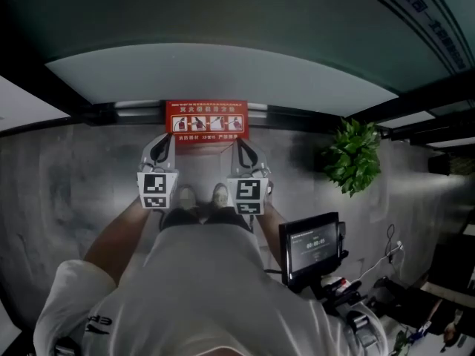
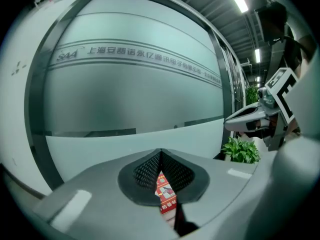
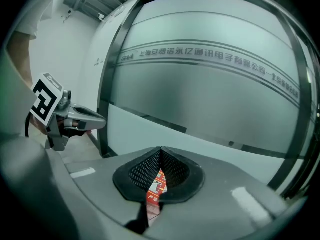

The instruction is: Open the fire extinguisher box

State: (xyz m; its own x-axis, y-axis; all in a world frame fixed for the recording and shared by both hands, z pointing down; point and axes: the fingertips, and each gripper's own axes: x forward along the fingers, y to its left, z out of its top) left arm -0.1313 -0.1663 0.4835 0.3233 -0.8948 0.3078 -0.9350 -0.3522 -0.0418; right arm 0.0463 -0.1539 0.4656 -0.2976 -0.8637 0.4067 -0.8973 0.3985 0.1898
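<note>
Frosted glass panelling (image 1: 223, 73) with a line of printed lettering is seen running across the far side of the scene, above a grey floor (image 1: 74, 184). At the foot of this wall, at the far centre, the red fire extinguisher box (image 1: 206, 122) is set on the floor, its top covered by a label of pictures and characters. The lid is seen lying shut.

The left hand-held gripper (image 1: 165, 139) is held out just near of the box's left end, and the right hand-held gripper (image 1: 239, 144) just near of its right end; contact with the box cannot be made out. In each gripper view the jaws are shown pressed together with nothing between them, and a strip of the red label is visible through the gap below the pads.

A green potted plant (image 1: 352, 156) is placed against the wall to the right, well apart from the box. A dark screen (image 1: 315, 247) is seen at the near right.
</note>
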